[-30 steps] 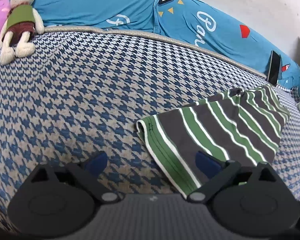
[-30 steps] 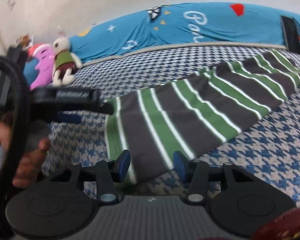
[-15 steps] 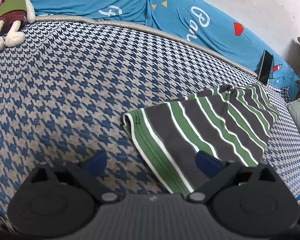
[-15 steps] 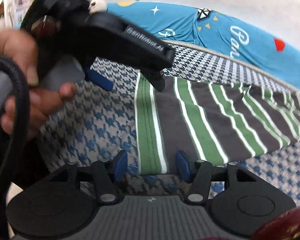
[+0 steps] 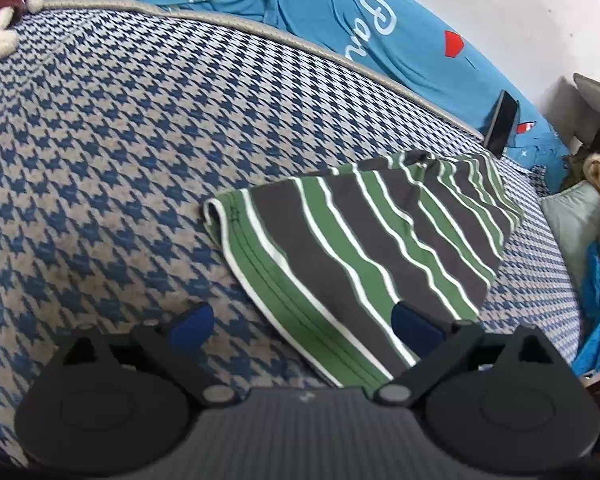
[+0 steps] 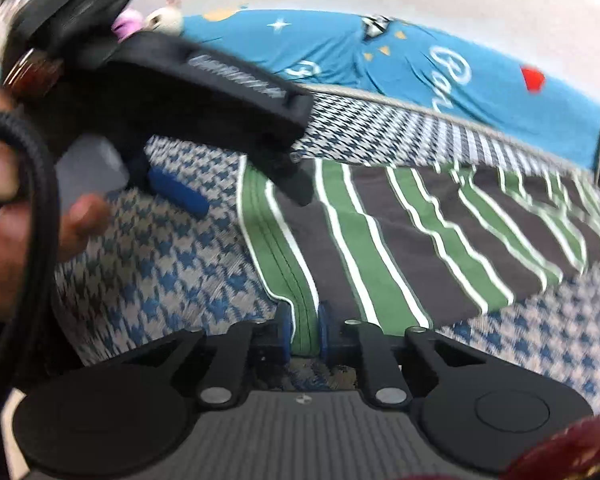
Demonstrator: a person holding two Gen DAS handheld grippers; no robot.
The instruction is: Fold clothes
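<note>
The striped garment (image 5: 380, 240) carries broad bands of dark grey and green, parted by thin white lines; its hem band is green. The bed cover (image 5: 120, 152) is a houndstooth weave of blue and beige. Behind lies a turquoise sheet (image 5: 400, 40) with white lettering and small red and yellow shapes. Both tongs have blue pads (image 6: 283, 332) on black bodies.

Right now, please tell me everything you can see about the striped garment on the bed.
The grey, green and white striped knit garment lies flat on the blue-and-beige houndstooth bed cover, folded into a long band. Its near end is a green hem with dark stitch lines. The right tongs are shut on that hem at its corner. The left tongs are open over the same end, one blue pad above the cloth. The far end looks slightly rumpled.
</note>
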